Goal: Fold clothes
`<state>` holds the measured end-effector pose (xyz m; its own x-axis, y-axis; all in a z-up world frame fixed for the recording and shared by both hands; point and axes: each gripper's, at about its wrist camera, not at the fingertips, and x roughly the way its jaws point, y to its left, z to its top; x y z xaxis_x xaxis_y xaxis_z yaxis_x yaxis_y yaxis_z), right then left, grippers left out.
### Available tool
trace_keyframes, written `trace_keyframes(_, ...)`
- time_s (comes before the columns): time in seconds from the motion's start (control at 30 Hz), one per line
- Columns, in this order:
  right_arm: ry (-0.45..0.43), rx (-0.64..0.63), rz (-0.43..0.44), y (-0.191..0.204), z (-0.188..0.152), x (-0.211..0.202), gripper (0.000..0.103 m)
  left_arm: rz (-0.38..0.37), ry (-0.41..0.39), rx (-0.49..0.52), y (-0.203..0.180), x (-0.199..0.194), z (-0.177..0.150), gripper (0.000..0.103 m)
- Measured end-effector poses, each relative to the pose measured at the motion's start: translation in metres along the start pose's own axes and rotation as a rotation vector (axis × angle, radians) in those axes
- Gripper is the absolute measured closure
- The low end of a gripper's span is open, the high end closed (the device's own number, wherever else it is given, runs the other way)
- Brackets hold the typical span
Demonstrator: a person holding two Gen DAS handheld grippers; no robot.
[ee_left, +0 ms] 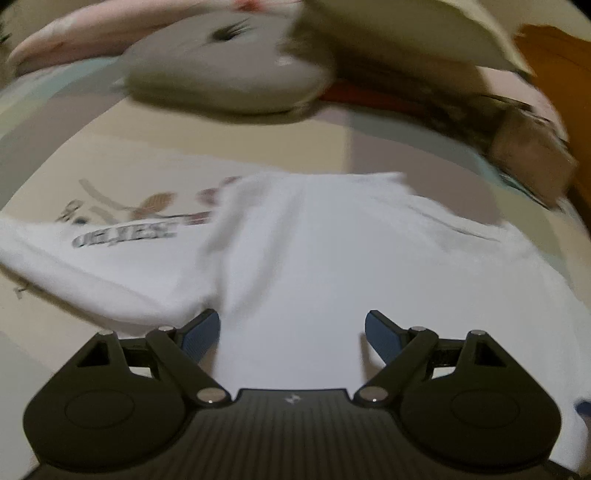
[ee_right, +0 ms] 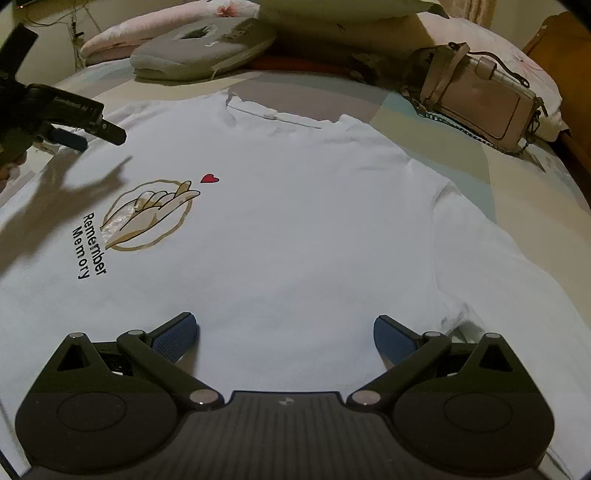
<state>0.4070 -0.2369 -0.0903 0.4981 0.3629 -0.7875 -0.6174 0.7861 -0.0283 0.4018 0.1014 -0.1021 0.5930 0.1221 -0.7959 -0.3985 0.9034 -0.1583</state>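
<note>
The white T-shirt (ee_right: 295,221) lies spread flat, front up, on a bed (ee_right: 469,166) with a pale patterned cover; it is the landmark for everything else. Its collar points away from the right wrist camera, and a printed hand-and-heart design (ee_right: 151,214) with the words "Remember Memory" sits on the left half of the chest. In the left wrist view, which is blurred, one side of the shirt (ee_left: 314,266) is folded over so that part of the print is covered.

Beyond the collar lies a grey cushion (ee_right: 203,51), with a pink pillow (ee_right: 147,26) behind it and a cream pillow (ee_right: 343,7) beside it. Beyond the shirt's far right shoulder rests a pale pink handbag (ee_right: 484,99) with a chain strap; it looks closed and nothing of its contents shows.

The right gripper (ee_right: 284,338) hovers over the near hem of the shirt, jaws spread wide with nothing between them. The left gripper (ee_left: 291,336) is over the shirt's white cloth, jaws likewise apart and empty; from the right wrist camera it appears at the shirt's far left edge (ee_right: 70,136).
</note>
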Motion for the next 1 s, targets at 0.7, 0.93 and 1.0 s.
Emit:
trace_keyframes(0.7, 0.178, 0.215, -0.194, 0.021, 0.02, 0.001, 0.0, -0.145, 0.102, 0.068, 0.041, -0.009, 0.038, 0.024)
trace_keyframes(0.93, 0.139, 0.289, -0.164, 0.049, 0.056, -0.007, 0.0, -0.115, 0.063, -0.015, 0.098, -0.034, 0.038, 0.025)
trace_keyframes(1.0, 0.123, 0.301, -0.11, 0.062, 0.068, -0.001, 0.0, -0.096, 0.069, -0.054, 0.118, -0.035, 0.033, 0.025)
